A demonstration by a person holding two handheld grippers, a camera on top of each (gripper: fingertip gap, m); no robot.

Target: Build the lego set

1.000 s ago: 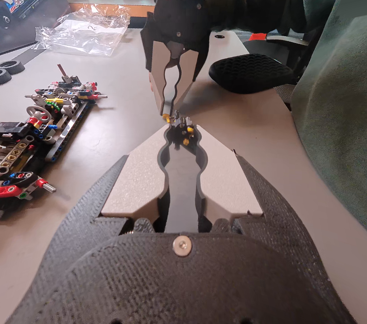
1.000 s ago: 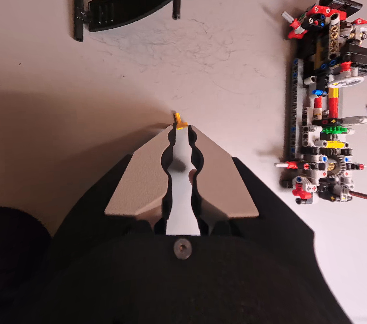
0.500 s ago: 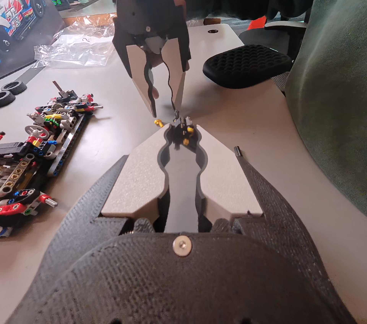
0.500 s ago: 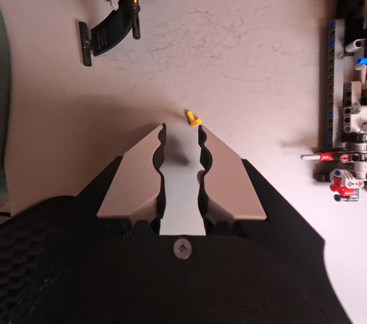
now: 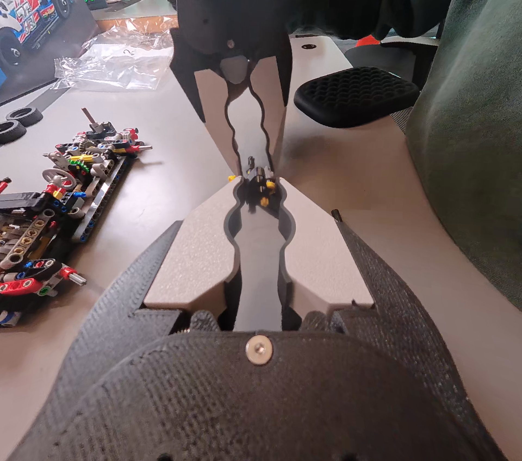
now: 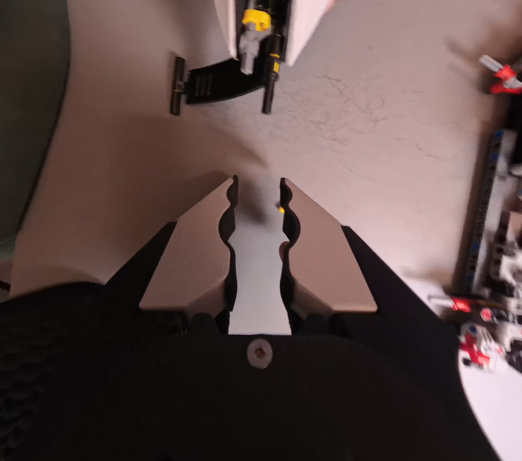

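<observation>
Yellow is your cue: the small yellow pin (image 6: 280, 209) lies loose on the table (image 6: 353, 136), just inside your right gripper (image 6: 257, 179), tucked against one finger's inner edge. The right fingers stand apart with a clear gap and hold nothing. In the left wrist view that pin (image 5: 231, 178) shows just beside your left gripper (image 5: 260, 181), at its fingertip corner on the chassis side.

Your left gripper is closed on the small black sub-assembly (image 5: 258, 187), pinching it near the fingertips. Seen from the right wrist view, the sub-assembly (image 6: 261, 23) runs lengthwise along the left fingers, with its yellow bush, grey axle end and thin black rod poking out past the tips toward your right gripper. A curved black panel (image 6: 223, 83) hangs off it sideways, away from the chassis, ending in a short black crossbar.

You appear to be at the step of picking up the pin to fit it into that sub-assembly. Next you would need to centre the right fingers over the pin, since it sits off to one side, and close gently; so small a piece could skid or tip. How the pin's own axis lies I cannot tell, as it is mostly hidden.

Beyond the sub-assembly, the half-built chassis (image 5: 65, 193) lies well apart, untouched.
</observation>
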